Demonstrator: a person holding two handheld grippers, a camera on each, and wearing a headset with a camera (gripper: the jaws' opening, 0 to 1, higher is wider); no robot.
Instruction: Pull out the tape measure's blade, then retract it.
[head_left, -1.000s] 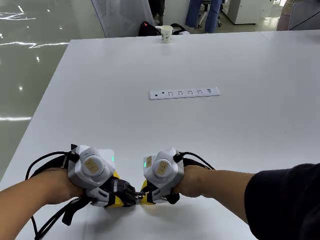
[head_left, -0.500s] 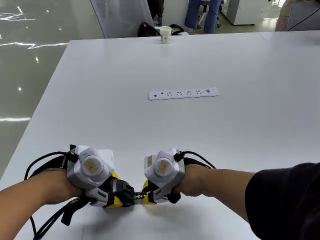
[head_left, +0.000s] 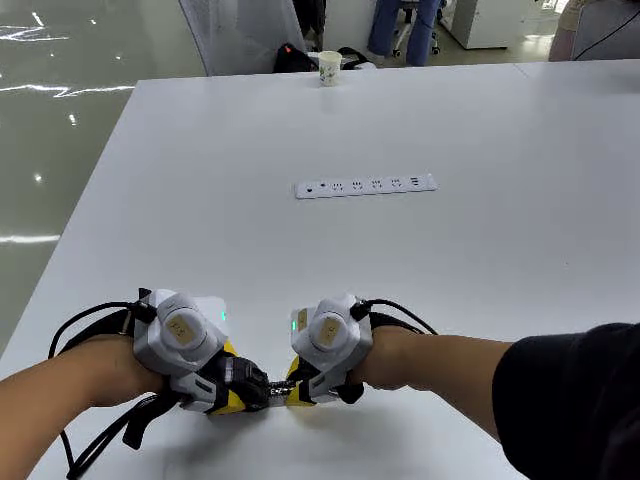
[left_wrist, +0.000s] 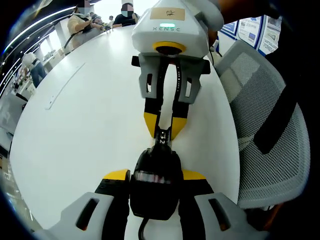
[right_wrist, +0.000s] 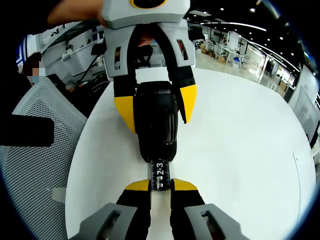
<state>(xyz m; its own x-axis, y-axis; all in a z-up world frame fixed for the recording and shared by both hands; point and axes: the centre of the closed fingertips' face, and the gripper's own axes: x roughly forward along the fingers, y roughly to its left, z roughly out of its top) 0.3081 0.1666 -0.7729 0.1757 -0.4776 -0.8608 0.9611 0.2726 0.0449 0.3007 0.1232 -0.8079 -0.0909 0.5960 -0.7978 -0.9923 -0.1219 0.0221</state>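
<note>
Grips the black tape measure (left_wrist: 155, 192) between the yellow-tipped jaws of the left gripper (left_wrist: 155, 175), the jaws pressed against both sides of the case. Pinches the end of the blade (right_wrist: 160, 176) in the right gripper (right_wrist: 161, 186), whose jaws are closed together on the strip just in front of the case mouth. Exposes a short run of blade between the case and those jaw tips, with the printed numerals 2 and 3 legible in the right gripper view. Points the two grippers nose to nose, nearly touching, low over the near edge of the white bench (head_left: 400, 270); cannot tell whether the case touches the surface.

Wraps the left hand (head_left: 115, 370) and the right hand (head_left: 385, 360) around the white gripper housings, forearms reaching in from either side of the head view. Trails black cables (head_left: 80, 330) off the left gripper toward the bench edge.

Takes in, well apart from the grippers at mid-bench, a white power strip (head_left: 366, 186) lying crosswise. Takes in, at the far edge, a paper cup (head_left: 330, 68) standing upright.

Catches a grey mesh chair (left_wrist: 260, 130) beside the bench in the left gripper view, and seated people (left_wrist: 80, 22) at the bench's far end.
</note>
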